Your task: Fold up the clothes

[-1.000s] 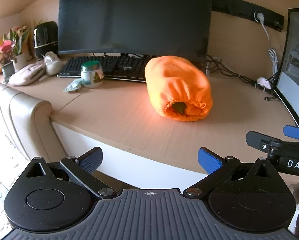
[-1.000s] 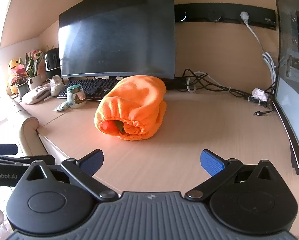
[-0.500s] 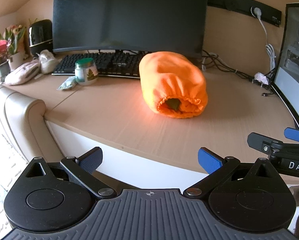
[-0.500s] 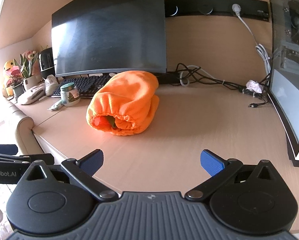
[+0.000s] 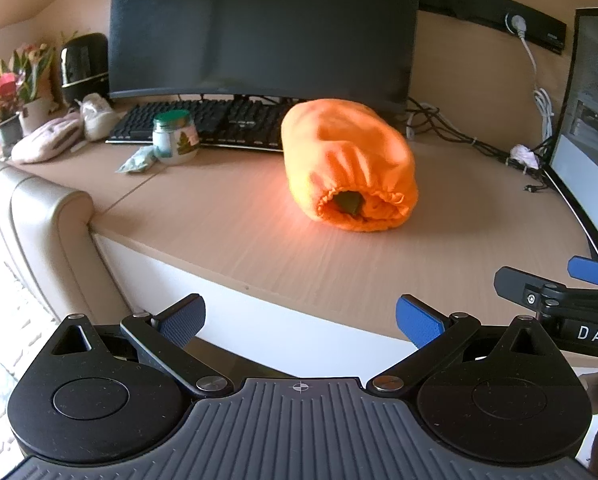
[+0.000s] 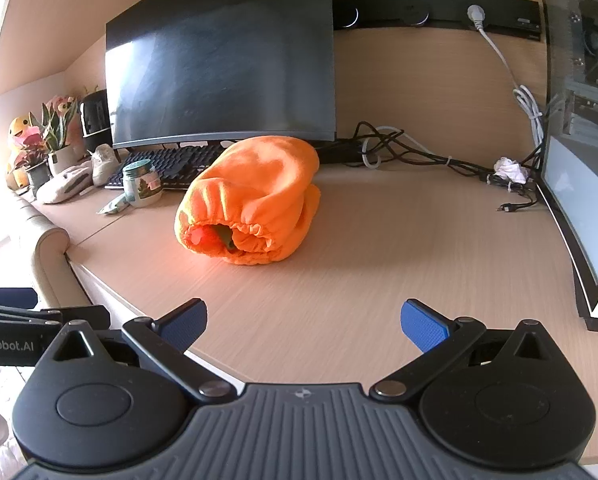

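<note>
An orange garment (image 5: 347, 164) lies rolled into a thick bundle on the wooden desk (image 5: 235, 220), its gathered elastic opening facing me; it also shows in the right wrist view (image 6: 255, 196). My left gripper (image 5: 299, 320) is open and empty, off the desk's front edge, well short of the bundle. My right gripper (image 6: 305, 322) is open and empty over the desk's front edge, to the right of the left one. The right gripper also shows at the right edge of the left wrist view (image 5: 559, 292).
A dark monitor (image 5: 263, 28) and keyboard (image 5: 203, 120) stand behind the bundle. A green-lidded jar (image 5: 175, 136), a packet, plants and soft items sit at the left. Cables (image 6: 431, 152) and a second screen (image 6: 579, 140) are at the right. A padded chair arm (image 5: 47, 232) is at the left.
Both grippers have shifted slightly while staying open, so the bundle sits a little differently in each view. The orange bundle itself has not moved on the desk.
</note>
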